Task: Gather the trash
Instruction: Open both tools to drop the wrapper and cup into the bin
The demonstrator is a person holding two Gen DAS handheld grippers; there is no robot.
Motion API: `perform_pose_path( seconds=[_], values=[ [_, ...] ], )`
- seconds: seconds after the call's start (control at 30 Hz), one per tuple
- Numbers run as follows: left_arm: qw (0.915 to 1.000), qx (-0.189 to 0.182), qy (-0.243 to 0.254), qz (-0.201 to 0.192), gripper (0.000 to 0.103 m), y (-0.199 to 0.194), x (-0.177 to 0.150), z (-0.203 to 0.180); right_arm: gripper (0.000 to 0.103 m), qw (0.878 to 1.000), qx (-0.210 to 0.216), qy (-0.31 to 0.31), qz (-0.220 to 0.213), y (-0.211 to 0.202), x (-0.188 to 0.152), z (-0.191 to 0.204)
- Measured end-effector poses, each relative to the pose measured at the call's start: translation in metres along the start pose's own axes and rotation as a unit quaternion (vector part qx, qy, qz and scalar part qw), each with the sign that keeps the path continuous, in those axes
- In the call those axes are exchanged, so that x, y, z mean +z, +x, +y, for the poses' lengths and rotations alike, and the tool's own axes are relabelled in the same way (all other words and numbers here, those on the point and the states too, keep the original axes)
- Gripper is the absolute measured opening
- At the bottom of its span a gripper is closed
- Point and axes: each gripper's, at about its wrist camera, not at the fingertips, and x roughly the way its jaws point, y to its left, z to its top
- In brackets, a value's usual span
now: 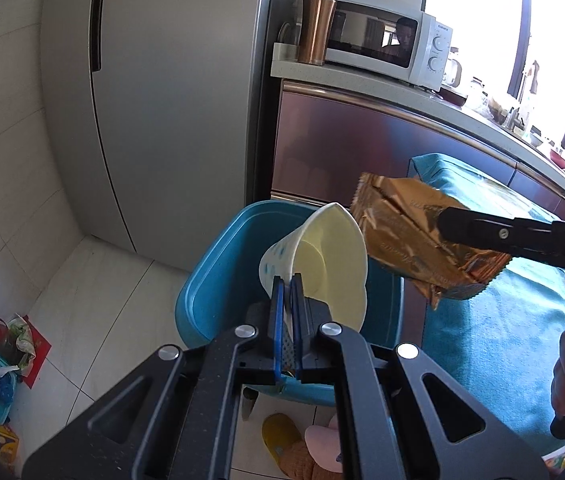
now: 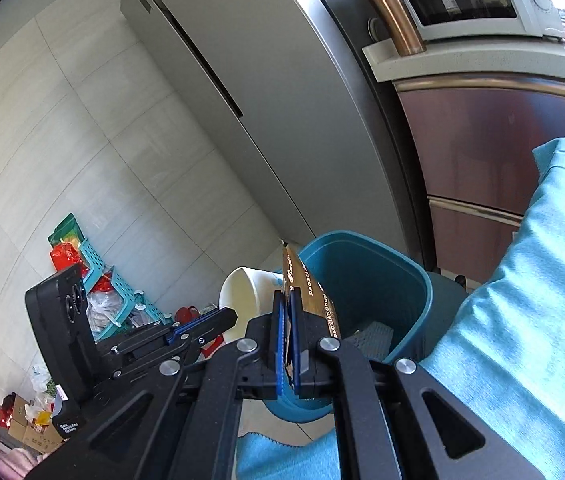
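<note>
From the left wrist camera, the left gripper [image 1: 288, 292] is closed tight on the rim of a paper cup [image 1: 322, 260]. The cup is white with blue dots, it looks empty, and it is tilted with its mouth toward the camera. It hangs in the air above the blue bin [image 1: 218, 280], which stands on the floor between the fridge [image 1: 162, 100] and a table with a teal cloth [image 1: 502, 320]. From the right side comes the right gripper [image 1: 448, 222], and it pinches a golden wrapper [image 1: 402, 240]. The wrapper is just beside the cup and seems to touch its rim, over the right part of the bin. A microwave [image 1: 386, 44] and a copper mug [image 1: 316, 28] stand on the counter behind.

From the right wrist camera, the right gripper [image 2: 288, 312] has its two blue pads almost together, with the golden wrapper [image 2: 306, 292] standing on its edge between them. The blue bin [image 2: 362, 276] is directly ahead and below. Something grey lies at its bottom, but I cannot tell what it is. The left gripper [image 2: 218, 320] with the paper cup [image 2: 242, 292] is on the left, at the edge of the bin.

I judge that both pieces are picked up and brought to the bin, but not yet dropped. What is left is to open the two grippers above the opening. Whether more trash waits on the table, the pictures do not show.
</note>
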Motion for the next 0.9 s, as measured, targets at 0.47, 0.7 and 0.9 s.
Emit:
perform_pose_path(
  seconds=[0.47, 0.7, 0.9],
  values=[
    [0.9992, 0.005, -0.008, 0.038, 0.005, 0.042, -0.002, -0.005, 0.005, 0.998, -0.034, 0.023, 0.048, 0.046, 0.004, -0.012],
    [0.9989, 0.000, -0.013, 0.045, 0.009, 0.056, -0.005, -0.010, 0.015, 0.997, -0.041, 0.034, 0.047, 0.046, 0.002, -0.017],
    [0.9997, -0.006, -0.012, 0.022, 0.021, 0.041, -0.007, -0.013, 0.016, 0.998, -0.046, 0.032, 0.032, 0.029, -0.003, -0.020]
  ],
)
